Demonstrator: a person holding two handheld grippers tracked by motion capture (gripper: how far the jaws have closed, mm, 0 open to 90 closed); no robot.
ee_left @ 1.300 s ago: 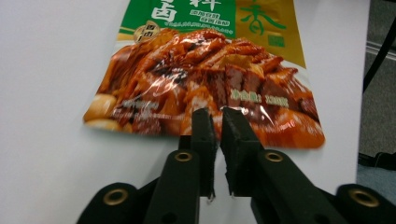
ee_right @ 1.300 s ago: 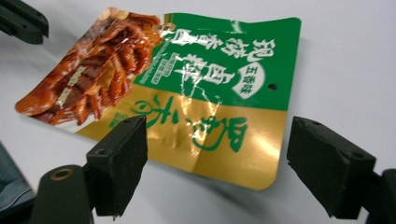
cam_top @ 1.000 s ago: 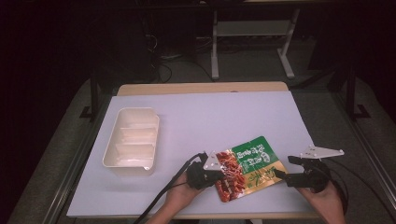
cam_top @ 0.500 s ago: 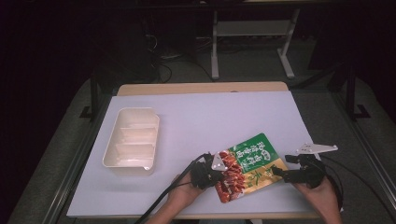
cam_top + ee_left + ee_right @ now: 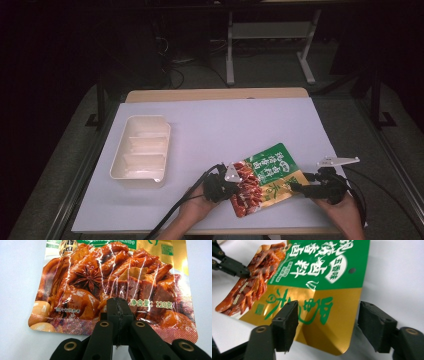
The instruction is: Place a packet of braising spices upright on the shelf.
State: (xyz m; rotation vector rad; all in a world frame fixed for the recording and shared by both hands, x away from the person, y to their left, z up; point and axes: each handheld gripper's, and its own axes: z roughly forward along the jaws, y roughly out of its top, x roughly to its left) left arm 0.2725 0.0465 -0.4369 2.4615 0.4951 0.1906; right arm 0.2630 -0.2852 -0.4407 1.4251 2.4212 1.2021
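Your left gripper (image 5: 117, 315) has its jaws pressed together on the lower edge of the snack packet (image 5: 117, 282), just inside the sealed border. The bite is narrow and sits on glossy film. If you pull hard or twist, the film may slide out of the jaws or tear at the seal.

Your right gripper (image 5: 328, 326) has its jaws spread wide, one on each side of the gold end of the packet (image 5: 317, 305). Neither pad appears to touch the film. That end looks lifted off the white table cover (image 5: 397, 272) and tilted. If you close now without advancing, the pads may catch only the corner or miss it. A corner grip will let the packet swing and fold.

In the high view, the packet (image 5: 265, 177) lies near the front edge of the table (image 5: 215, 125), between the left gripper (image 5: 231, 186) and the right gripper (image 5: 299, 187). A one-sided pull could drag it toward that edge and off the cover.

Farther back and to the left stands the cream tray (image 5: 142, 150), well apart from the packet. If the packet is bound for it, you will carry it a long way. A slack or uneven grip on that path risks a drop short of the rim.
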